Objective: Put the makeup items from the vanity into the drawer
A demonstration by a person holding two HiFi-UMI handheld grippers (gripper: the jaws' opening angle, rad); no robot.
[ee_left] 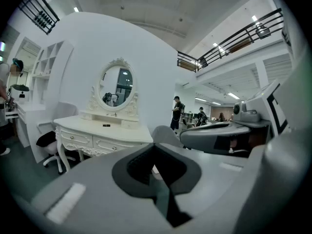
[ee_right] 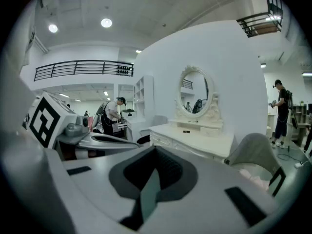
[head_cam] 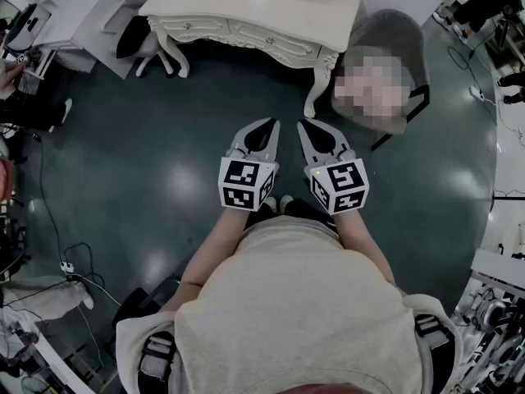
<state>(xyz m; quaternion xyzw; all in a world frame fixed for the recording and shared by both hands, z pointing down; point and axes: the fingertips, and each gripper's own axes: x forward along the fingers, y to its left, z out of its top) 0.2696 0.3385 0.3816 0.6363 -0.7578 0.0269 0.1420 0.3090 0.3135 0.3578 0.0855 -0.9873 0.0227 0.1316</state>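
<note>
Only the approach seems in hand: the left gripper [head_cam: 273, 124] and right gripper [head_cam: 302, 125], fingers closed and empty, are well apart from the cream carved vanity surface [head_cam: 205, 8]. Next, walk closer.

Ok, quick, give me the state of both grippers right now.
Left grey two-jaw gripper: closed, jaws together, holding nothing.
Right grey two-jaw gripper: closed, jaws together, holding nothing.

White left gripper [head_cam: 270, 123] and right gripper [head_cam: 302, 125] bear black-patterned marker cubes [head_cam: 246, 185].
</note>
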